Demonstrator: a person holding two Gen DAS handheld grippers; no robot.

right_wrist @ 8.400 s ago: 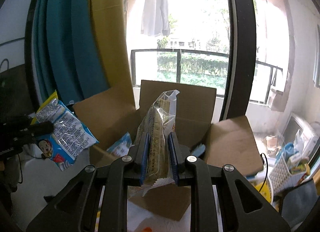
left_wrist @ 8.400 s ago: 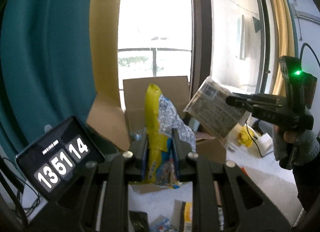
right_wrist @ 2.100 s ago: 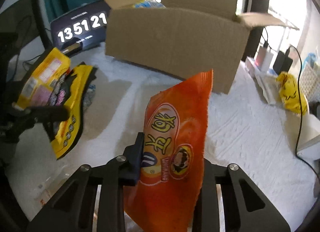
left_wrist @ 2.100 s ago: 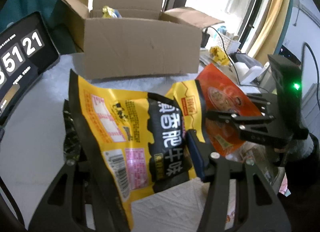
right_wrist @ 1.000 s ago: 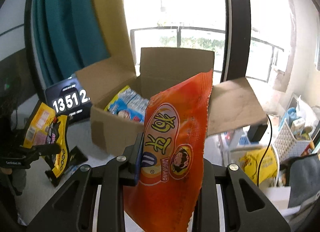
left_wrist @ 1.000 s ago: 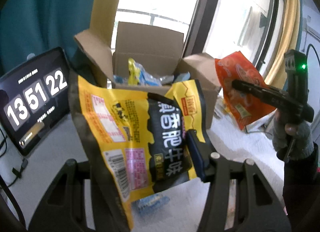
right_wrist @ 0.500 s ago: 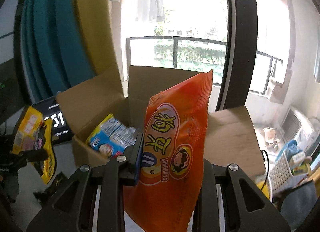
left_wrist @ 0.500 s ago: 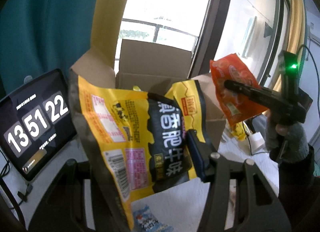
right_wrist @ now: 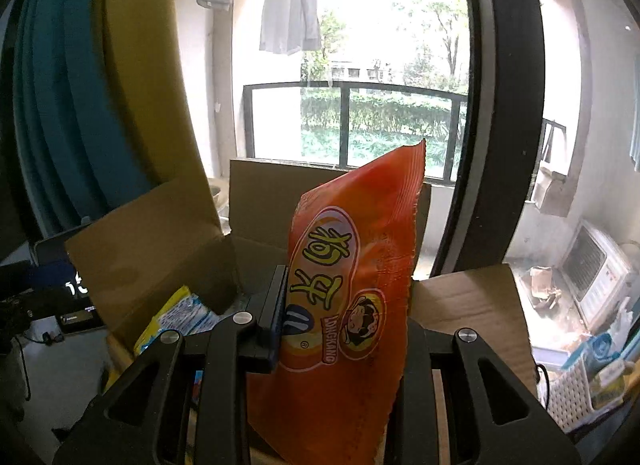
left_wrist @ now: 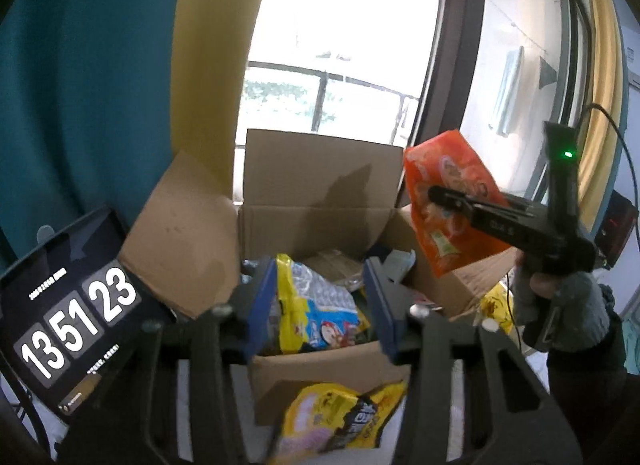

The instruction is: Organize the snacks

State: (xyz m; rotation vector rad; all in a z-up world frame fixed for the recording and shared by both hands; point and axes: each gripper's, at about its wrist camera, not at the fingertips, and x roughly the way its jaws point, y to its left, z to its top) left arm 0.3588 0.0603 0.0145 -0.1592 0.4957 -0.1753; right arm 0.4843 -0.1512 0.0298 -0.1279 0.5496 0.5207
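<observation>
The left gripper (left_wrist: 326, 305) has its two blue-padded jaws apart, with nothing between them. Below its fingers, in front of the near wall of the open brown cardboard box (left_wrist: 320, 369), lies a crumpled yellow and black snack bag (left_wrist: 340, 421); it is blurred, and its black band carries white characters I cannot read. Whether it rests on something or is in the air, I cannot tell.

Ahead of the left gripper, inside the box, there is a yellow and blue snack packet with a cartoon face (left_wrist: 316, 305), and behind it a pale brown wrapped packet (left_wrist: 332, 261).

To the left of the left gripper stands a black tablet clock (left_wrist: 68, 317) showing "13 51 23" in large white digits. Small lines of text above and below the digits are too small to read.

The right gripper (right_wrist: 344, 317) is clamped on an orange plastic snack bag (right_wrist: 352, 305), which stands upright between its jaws, above the right side of the box. The bag has yellow Chinese characters in a white oval, a cartoon boy's face and the word "LONGKANG" along a curved edge. In the left wrist view the same bag is held over the box's right flap.
</observation>
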